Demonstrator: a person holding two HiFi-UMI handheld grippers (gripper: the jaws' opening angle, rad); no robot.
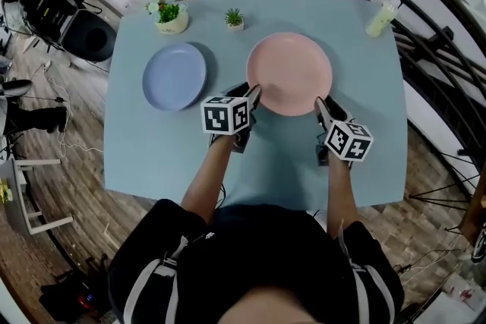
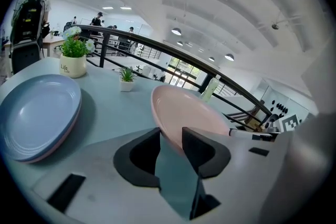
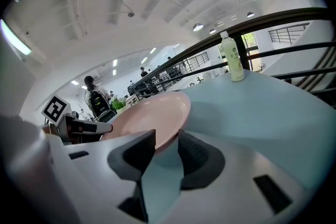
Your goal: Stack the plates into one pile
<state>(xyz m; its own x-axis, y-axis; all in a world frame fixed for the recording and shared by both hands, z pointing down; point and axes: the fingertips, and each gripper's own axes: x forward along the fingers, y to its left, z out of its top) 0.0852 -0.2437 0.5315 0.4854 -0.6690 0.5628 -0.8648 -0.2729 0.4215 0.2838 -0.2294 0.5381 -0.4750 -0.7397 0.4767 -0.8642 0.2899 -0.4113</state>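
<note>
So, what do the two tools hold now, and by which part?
Both hold the pink plate by its near rim: the left tool on the left side, the right tool on the right.

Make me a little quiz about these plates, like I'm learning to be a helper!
1. True or false: the pink plate already lies on top of the blue plate.
2. What do the left gripper and the right gripper both clamp?
A. the pink plate's rim
B. a spoon
C. a cup
3. Fill in: in the head view, the bottle stands near the table's far ___ corner.

Key: 1 false, the plates lie side by side, apart. 2 A. 3 right.
</note>
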